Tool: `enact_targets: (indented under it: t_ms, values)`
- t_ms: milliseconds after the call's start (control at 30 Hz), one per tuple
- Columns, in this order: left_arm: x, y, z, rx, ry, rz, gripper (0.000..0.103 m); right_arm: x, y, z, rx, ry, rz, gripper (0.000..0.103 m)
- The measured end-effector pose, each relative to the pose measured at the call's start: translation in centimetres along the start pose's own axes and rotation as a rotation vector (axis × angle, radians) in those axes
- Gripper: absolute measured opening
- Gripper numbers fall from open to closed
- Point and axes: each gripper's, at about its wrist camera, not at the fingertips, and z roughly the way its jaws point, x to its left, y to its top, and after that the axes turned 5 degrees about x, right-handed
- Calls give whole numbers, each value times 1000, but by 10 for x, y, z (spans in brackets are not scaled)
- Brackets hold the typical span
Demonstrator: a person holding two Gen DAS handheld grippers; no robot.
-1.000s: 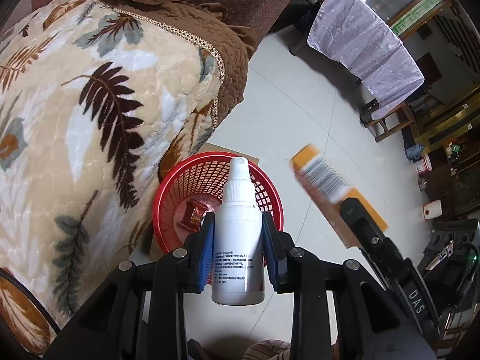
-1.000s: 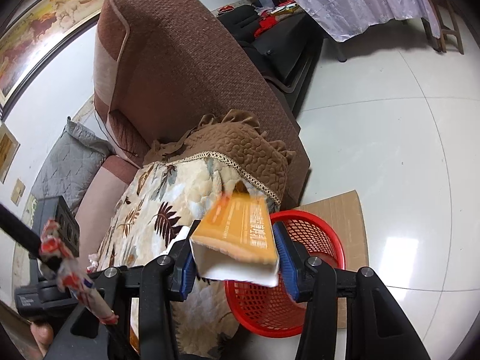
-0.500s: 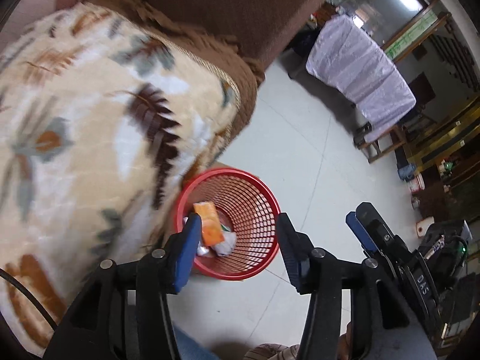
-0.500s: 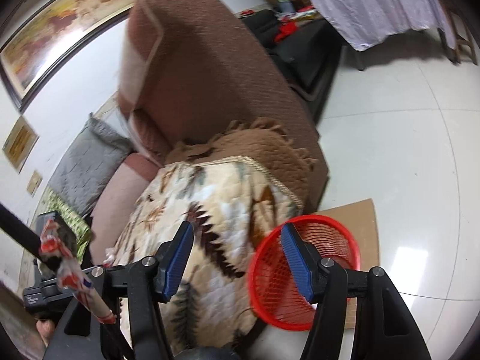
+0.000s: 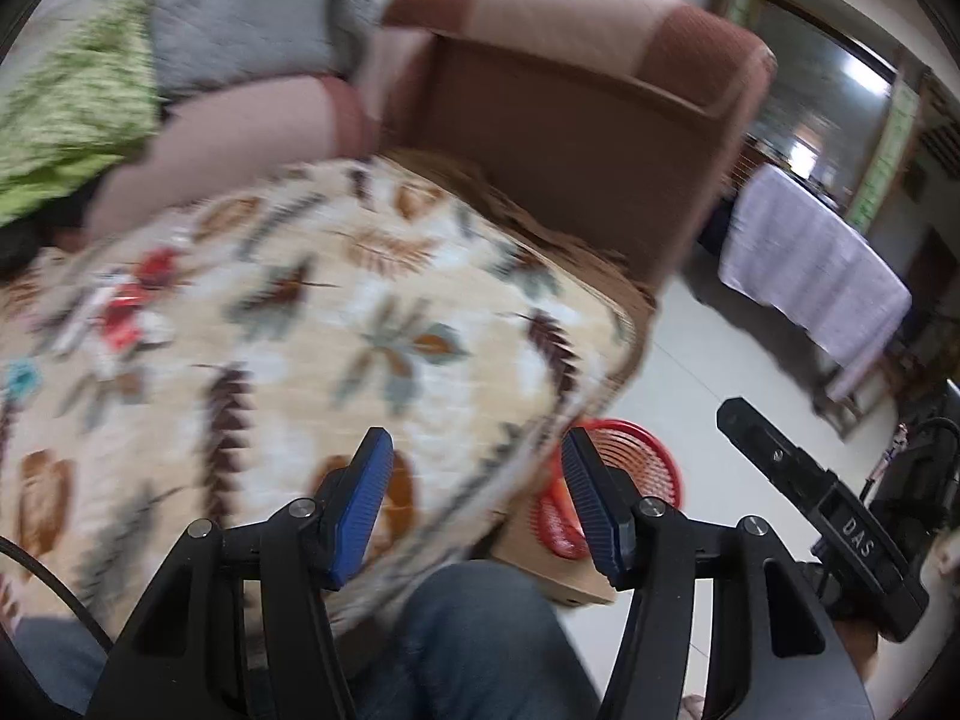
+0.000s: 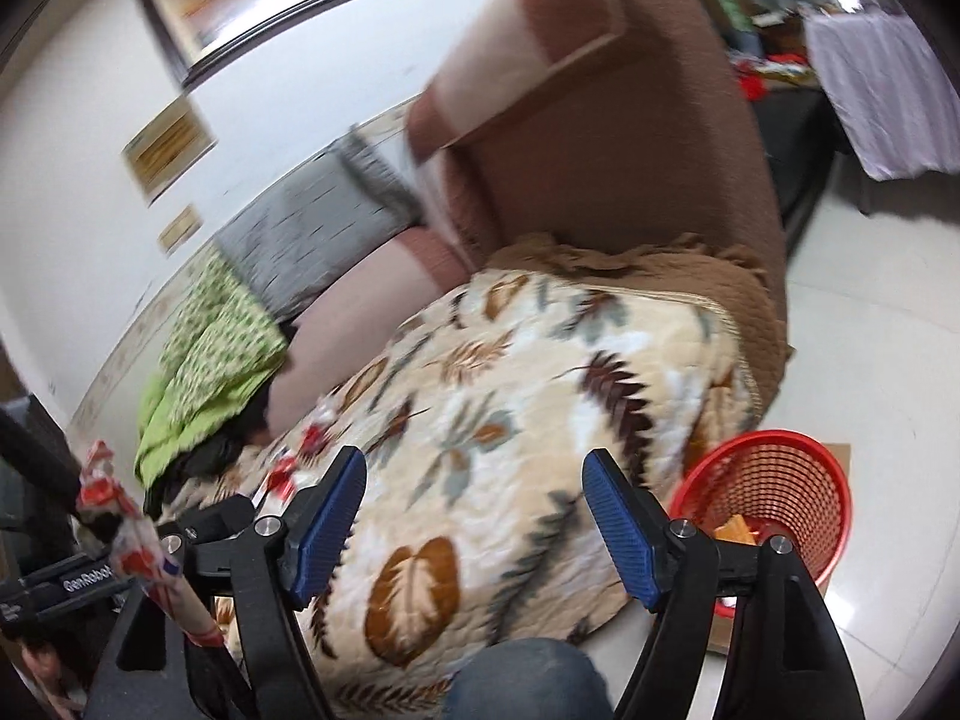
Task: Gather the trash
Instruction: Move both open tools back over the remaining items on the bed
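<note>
Now that bottle and box are dropped, left gripper (image 5: 477, 501) and right gripper (image 6: 474, 525) both spread empty, red basket (image 6: 774, 480) off right, leftover wrappers (image 5: 123, 312) on leaf blanket (image 5: 336, 360) far left.

Plastic mesh basket (image 6: 774, 480), glossy floor (image 6: 888, 324)

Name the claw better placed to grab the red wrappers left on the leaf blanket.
Probably left. Both claws are open and empty, but the left claw sits nearer the wrappers; the right claw sits nearer the red basket.
</note>
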Motion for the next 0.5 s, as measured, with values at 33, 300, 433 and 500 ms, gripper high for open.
enact_targets:
  t_ms: [33,300,433,500]
  values:
    - [5,-3,-9,-16,12,-10,57,13,-2,1,10,14,-20,79]
    - [50,-20,-73,-142,78,-84,61,81,-9,3,26,51,-143,79]
    - [72,-26,-94,-179,115,-127,62,116,-15,9,43,84,-205,79]
    - [84,-29,-105,-200,127,-152,62,132,-18,13,51,102,-235,80]
